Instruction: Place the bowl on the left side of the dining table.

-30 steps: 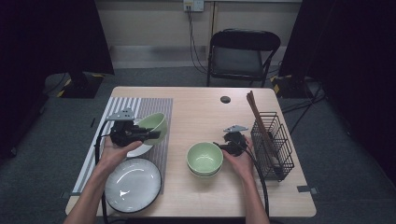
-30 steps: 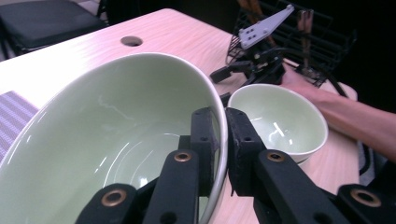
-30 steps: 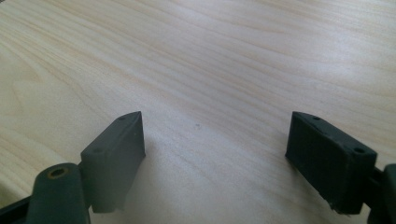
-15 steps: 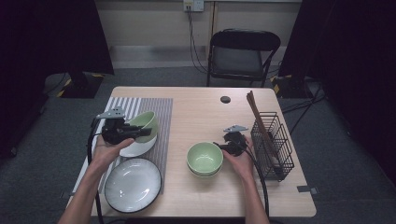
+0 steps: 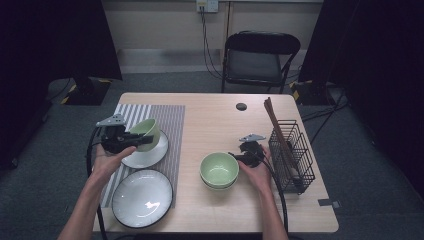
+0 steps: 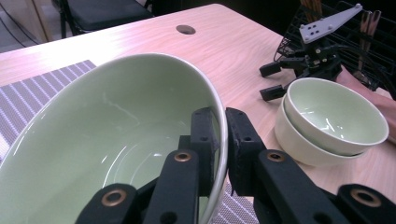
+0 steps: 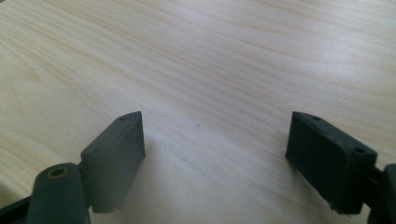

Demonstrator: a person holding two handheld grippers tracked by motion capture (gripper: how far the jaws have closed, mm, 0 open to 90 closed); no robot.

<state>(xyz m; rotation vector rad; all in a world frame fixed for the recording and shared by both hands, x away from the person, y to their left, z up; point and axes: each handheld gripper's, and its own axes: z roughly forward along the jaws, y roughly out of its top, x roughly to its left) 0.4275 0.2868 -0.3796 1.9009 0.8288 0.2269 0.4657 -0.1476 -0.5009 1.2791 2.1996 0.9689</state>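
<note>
A green bowl (image 6: 112, 140) is pinched at its rim by the left gripper (image 6: 223, 140). The right gripper (image 7: 215, 158) is held wide apart over the table (image 7: 210, 56), with nothing clasped.

Held bowl (image 5: 145, 133) above small plate (image 5: 150, 155) on mat (image 5: 170, 120); large plate (image 5: 142, 197) in front; stacked bowls (image 5: 219, 170) left of rack (image 5: 292, 155).

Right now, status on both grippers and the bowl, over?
Left gripper shut on bowl rim, over small plate. Right gripper open, empty, beside stacked bowls. Nothing in the way.
</note>
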